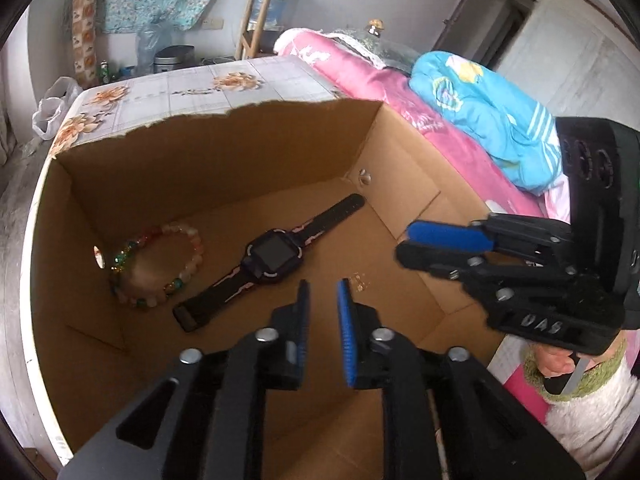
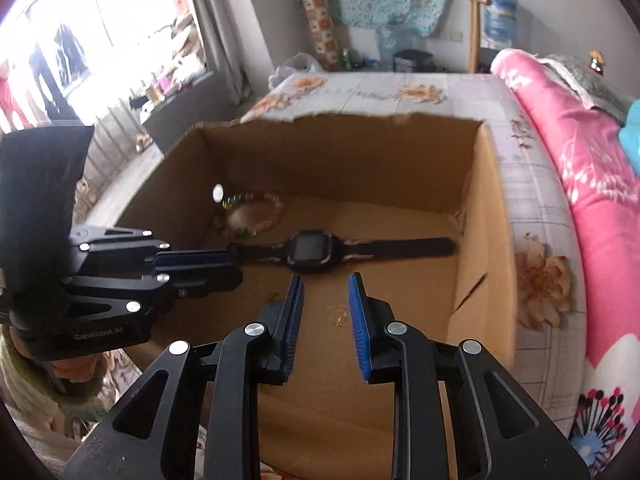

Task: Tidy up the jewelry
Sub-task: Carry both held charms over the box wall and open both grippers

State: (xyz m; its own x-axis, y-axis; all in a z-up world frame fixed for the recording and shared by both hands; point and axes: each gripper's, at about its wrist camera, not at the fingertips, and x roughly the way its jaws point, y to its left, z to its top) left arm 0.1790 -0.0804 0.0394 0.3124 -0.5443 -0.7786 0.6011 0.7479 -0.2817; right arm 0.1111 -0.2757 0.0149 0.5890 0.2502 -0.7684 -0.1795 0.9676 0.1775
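An open cardboard box [image 1: 200,152] [image 2: 340,160] stands on a floral-covered bed. On its floor lie a black smartwatch [image 1: 272,256] [image 2: 312,250], a multicoloured bead bracelet [image 1: 160,268] [image 2: 252,216] in the left corner, and a small gold piece [image 1: 358,282] [image 2: 340,314]. My left gripper [image 1: 323,286] hovers over the box with a narrow gap between its blue pads and nothing in them. My right gripper [image 2: 325,280] hovers beside it, also slightly apart and holding nothing; the gold piece lies on the box floor below it. Each gripper shows in the other's view, the right gripper [image 1: 404,244] and the left gripper [image 2: 236,264].
The box's far rim is torn and ragged. A pink quilt [image 1: 360,76] [image 2: 580,140] and a blue quilt [image 1: 480,108] are piled along the right. A plastic bag [image 1: 52,108], a crutch [image 1: 256,12] and a window [image 2: 100,40] stand beyond the bed.
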